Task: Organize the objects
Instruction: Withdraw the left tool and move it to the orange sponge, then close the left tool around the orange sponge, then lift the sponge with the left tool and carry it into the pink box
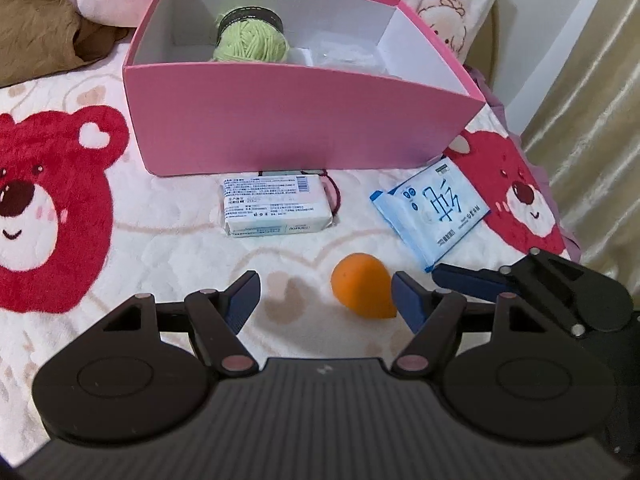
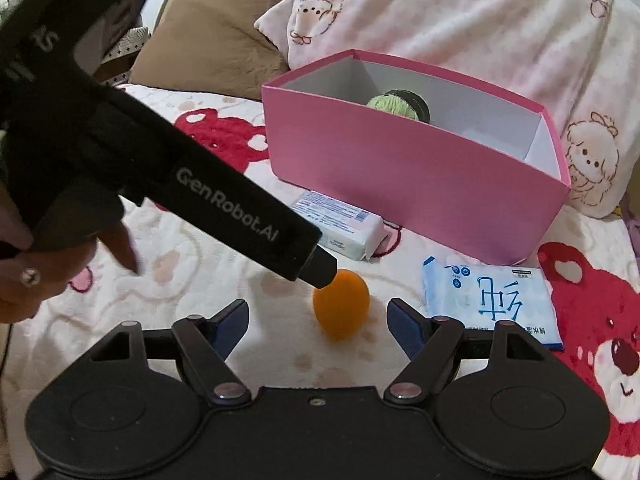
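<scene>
Orange sponge (image 1: 362, 290) between spread left claw (image 1: 325, 298) and right claw (image 2: 318, 320), both empty; pink box (image 1: 296, 120) beyond.

A yarn ball (image 1: 251, 42) sits in the box (image 1: 304, 120); before it lie a wrapped pack (image 1: 276, 210), a sachet (image 1: 430, 214) rightward, and nearest, perhaps a sponge (image 1: 362, 290).

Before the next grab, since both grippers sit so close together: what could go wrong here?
Both open grippers, left and right, crowd the orange sponge; they could collide. The egg-shaped sponge may roll on the soft blanket if nudged. The blue wipes pack lies beside the right gripper and could get dragged.
</scene>
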Tool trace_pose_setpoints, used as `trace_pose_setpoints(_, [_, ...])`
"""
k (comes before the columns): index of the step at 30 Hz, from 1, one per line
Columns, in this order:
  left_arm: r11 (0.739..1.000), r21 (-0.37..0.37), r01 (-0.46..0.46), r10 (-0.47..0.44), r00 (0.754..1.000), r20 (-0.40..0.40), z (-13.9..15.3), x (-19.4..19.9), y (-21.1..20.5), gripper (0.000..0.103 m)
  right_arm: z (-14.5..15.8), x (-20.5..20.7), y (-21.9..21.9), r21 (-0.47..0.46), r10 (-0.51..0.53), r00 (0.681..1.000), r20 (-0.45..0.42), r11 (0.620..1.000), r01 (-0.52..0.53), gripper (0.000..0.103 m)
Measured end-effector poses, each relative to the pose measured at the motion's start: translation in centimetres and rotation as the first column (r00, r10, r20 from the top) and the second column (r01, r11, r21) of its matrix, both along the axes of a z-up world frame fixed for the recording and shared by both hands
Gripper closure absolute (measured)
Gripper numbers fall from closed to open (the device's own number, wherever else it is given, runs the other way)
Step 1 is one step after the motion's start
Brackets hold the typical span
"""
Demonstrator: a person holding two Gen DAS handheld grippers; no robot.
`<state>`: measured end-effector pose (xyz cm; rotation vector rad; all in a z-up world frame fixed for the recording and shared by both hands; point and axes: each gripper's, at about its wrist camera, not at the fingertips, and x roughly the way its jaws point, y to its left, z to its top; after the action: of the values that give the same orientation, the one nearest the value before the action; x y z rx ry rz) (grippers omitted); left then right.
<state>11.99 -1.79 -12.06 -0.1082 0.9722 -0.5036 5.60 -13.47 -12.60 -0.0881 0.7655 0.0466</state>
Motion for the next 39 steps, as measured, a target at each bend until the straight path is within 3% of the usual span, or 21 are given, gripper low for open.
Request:
trace_pose_setpoints(11, [0.998, -0.053, 0.020, -0.021, 1.000, -0.020, -1.7, 0.4, -0.5, 0.036, -1.7, 1.4, -0.2, 0.006, -0.042, 0.997, -0.063, 0.999, 0.042, 0.026])
trace_pose_setpoints(16, [0.995, -0.099, 0.023, -0.025, 0.999, -0.022, -2.3, 0.0, -0.6, 0.044, -2.4, 1.4, -0.3, 0.022, -0.073, 0.995, -0.075, 0.997, 0.075, 0.037])
trace_pose_setpoints(20, [0.996, -0.088, 0.032, -0.035, 0.999, -0.029, -3.0, 0.2, -0.9, 0.053, -2.6, 1.8, -0.4, 0.038, -0.087, 0.993, -0.080, 0.995, 0.091, 0.056])
trace_pose_setpoints(26, [0.991, -0.123, 0.060, -0.065, 0.997, -0.033, -3.3, 0.3, -1.1, 0.069, -2.8, 2.1, -0.6, 0.053, -0.127, 0.988, -0.086, 0.990, 0.132, 0.067])
trace_pose_setpoints(39, [0.988, -0.138, 0.076, -0.085, 0.994, -0.062, -1.7, -0.7, -0.6, 0.072, -1.2, 1.1, -0.2, 0.076, -0.125, 0.986, -0.113, 0.988, 0.134, 0.068])
